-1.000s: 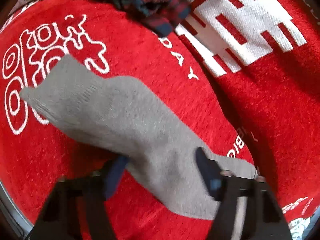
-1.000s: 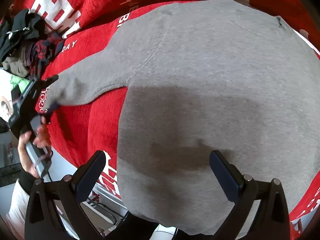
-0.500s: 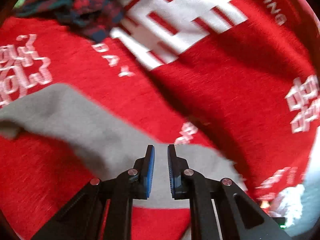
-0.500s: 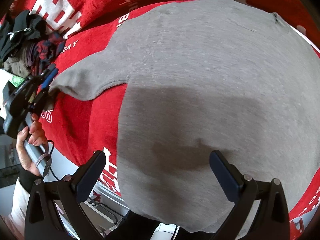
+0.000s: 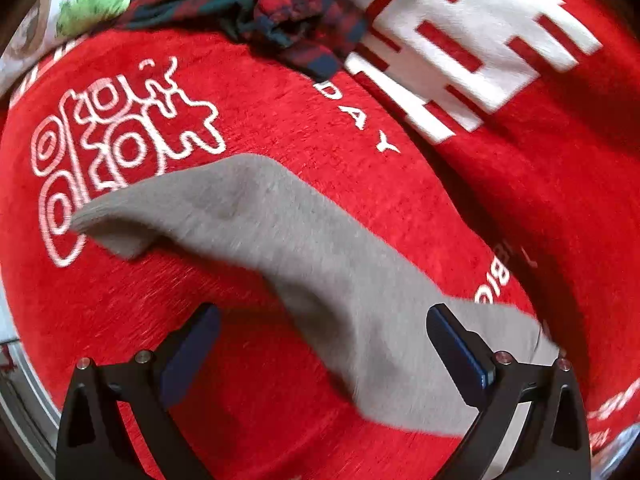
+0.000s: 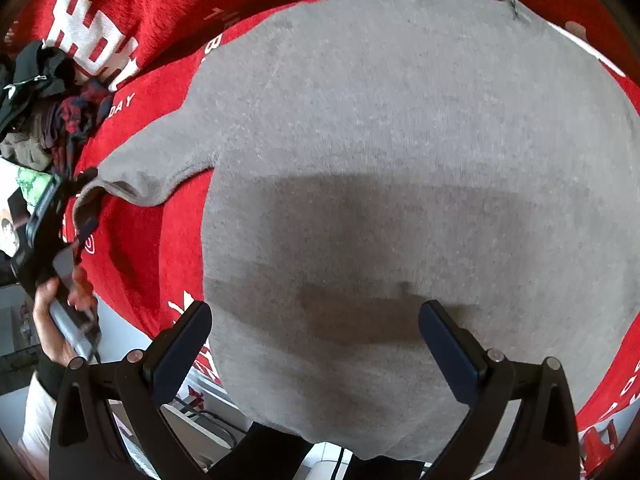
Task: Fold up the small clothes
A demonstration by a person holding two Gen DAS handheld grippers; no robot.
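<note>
The grey sweater point(image 6: 400, 168) lies spread on a red cloth point(image 5: 280, 120) with white print that covers the worktop, and its body fills most of the right wrist view. One sleeve point(image 5: 256, 216) reaches out to the side, and its cuff end is folded a little under itself. The left hand-held gripper point(image 5: 322, 334) hangs above this sleeve with its two fingers wide apart; nothing is between them, and the sleeve passes below the gap and under the right finger point(image 5: 460, 344). In the right wrist view the same left hand-held gripper point(image 6: 80, 204) appears at the far left edge, close to the cuff, and the person's hand point(image 6: 60, 312) holds its handle from below, with the fingers wrapped around it. The right hand-held gripper point(image 6: 316, 334) is also open, both fingers well apart, over the lower part of the sweater body, near the hem, where its shadow falls on the fabric. I cannot tell if its fingertips touch the fabric. At the far edge of the cloth there is a pile of other clothes, with a red and dark plaid garment point(image 5: 280, 12) on it.
</note>
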